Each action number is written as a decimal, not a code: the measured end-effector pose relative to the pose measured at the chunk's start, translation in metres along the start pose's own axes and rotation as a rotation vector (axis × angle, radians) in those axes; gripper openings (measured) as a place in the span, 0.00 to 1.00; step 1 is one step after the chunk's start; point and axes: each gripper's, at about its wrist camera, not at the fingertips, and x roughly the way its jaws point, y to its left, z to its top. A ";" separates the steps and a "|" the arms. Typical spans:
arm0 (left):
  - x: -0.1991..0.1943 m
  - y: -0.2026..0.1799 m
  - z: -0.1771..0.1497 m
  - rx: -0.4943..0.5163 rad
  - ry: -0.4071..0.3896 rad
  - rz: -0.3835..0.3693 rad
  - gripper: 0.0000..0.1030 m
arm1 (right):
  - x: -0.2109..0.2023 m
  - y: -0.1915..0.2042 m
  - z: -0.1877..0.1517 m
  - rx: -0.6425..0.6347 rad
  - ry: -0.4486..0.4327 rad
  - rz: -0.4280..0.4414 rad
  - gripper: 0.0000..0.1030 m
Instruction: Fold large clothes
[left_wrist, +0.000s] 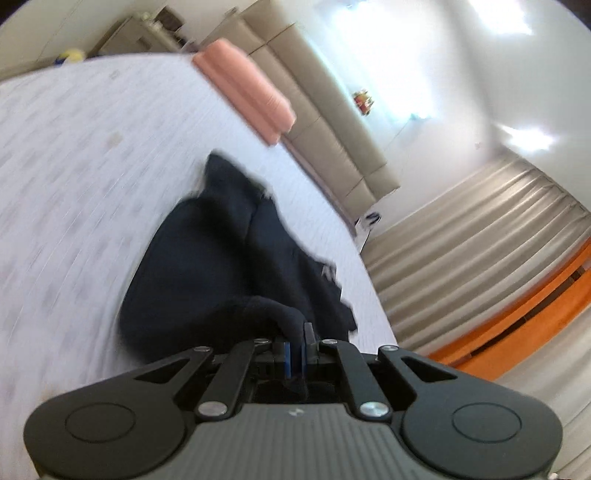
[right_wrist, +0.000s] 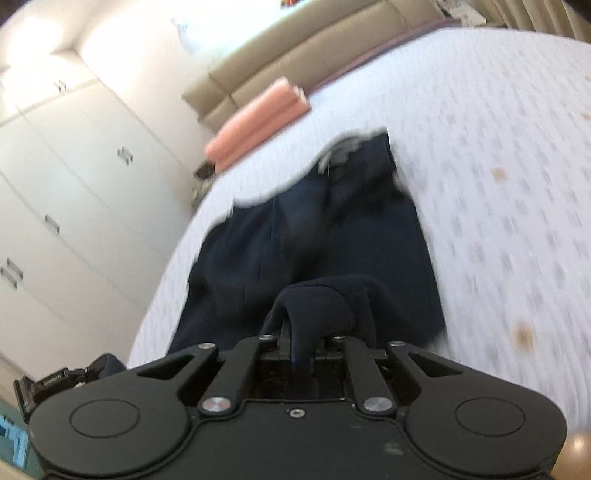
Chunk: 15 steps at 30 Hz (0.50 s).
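Note:
A large dark navy garment (left_wrist: 221, 258) lies spread on the white patterned bed (left_wrist: 74, 166). My left gripper (left_wrist: 295, 345) is shut on an edge of the garment, which rises in a fold from the bed to the jaws. In the right wrist view the same garment (right_wrist: 314, 229) stretches away across the bed (right_wrist: 498, 166). My right gripper (right_wrist: 301, 343) is shut on another bunched edge of it, the cloth draped over the fingertips. Both views are motion blurred.
A folded pink item (left_wrist: 247, 85) lies at the far side of the bed, also seen in the right wrist view (right_wrist: 258, 118). A beige headboard (left_wrist: 332, 122) stands behind it. White wardrobe doors (right_wrist: 74, 184) are on the left. Curtains (left_wrist: 480, 240) hang beyond the bed edge.

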 end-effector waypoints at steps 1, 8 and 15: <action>0.018 0.000 0.017 0.014 -0.019 -0.003 0.05 | 0.017 -0.003 0.020 0.006 -0.029 -0.002 0.09; 0.153 0.000 0.119 0.161 -0.120 0.197 0.31 | 0.138 -0.003 0.104 0.047 0.026 -0.173 0.58; 0.178 0.015 0.142 0.194 0.095 0.380 0.54 | 0.119 0.011 0.121 -0.063 0.080 -0.337 0.79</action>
